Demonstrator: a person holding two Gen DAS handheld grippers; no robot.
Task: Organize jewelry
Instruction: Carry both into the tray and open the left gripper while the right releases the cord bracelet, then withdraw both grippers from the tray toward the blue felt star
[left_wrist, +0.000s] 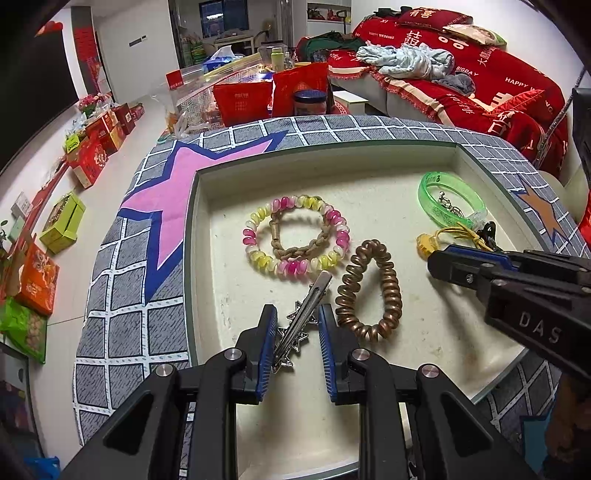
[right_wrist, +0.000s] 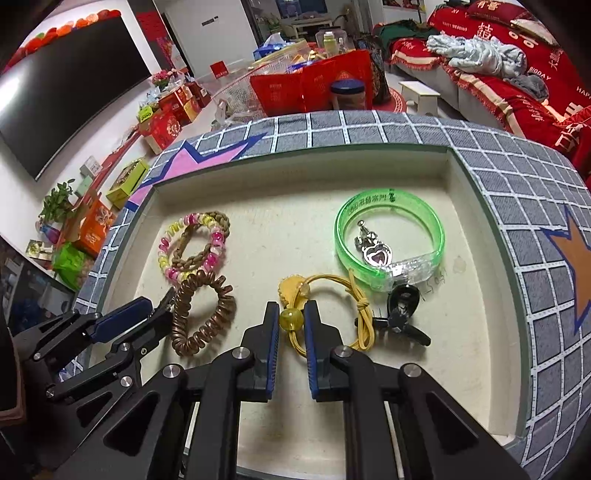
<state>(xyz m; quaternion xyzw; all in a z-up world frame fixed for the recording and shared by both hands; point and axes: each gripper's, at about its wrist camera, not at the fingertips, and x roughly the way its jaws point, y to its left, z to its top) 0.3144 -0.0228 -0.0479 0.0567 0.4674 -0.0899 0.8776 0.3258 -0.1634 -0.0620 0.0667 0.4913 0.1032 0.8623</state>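
My left tongs (left_wrist: 297, 325) sit low over the tray (left_wrist: 207, 177), jaws a little apart with the silver hair clip (left_wrist: 306, 314) lying between them; the pads flank it, and I can't see them pressing on it. The clip lies at a slant, its tip reaching up toward the pink-and-yellow coil bracelet (left_wrist: 295, 234), which has a braided tan band (left_wrist: 295, 240) inside its ring. Just to the clip's right lies the copper coil tie (left_wrist: 369, 291).

My right tongs (right_wrist: 291, 317) are closed on the yellow bead (right_wrist: 291, 318) of the yellow elastic tie (right_wrist: 332, 291), pads touching it on both sides; its cord loops away to the right. Beyond it the green bangle (right_wrist: 388, 221) lies flat with a silver charm (right_wrist: 373, 247) inside its ring, and a black clip (right_wrist: 402, 310) rests just below the bangle.

Everything sits in the cream tray, which rests on a grey checked cloth (right_wrist: 517, 177) with star patches covering the counter.
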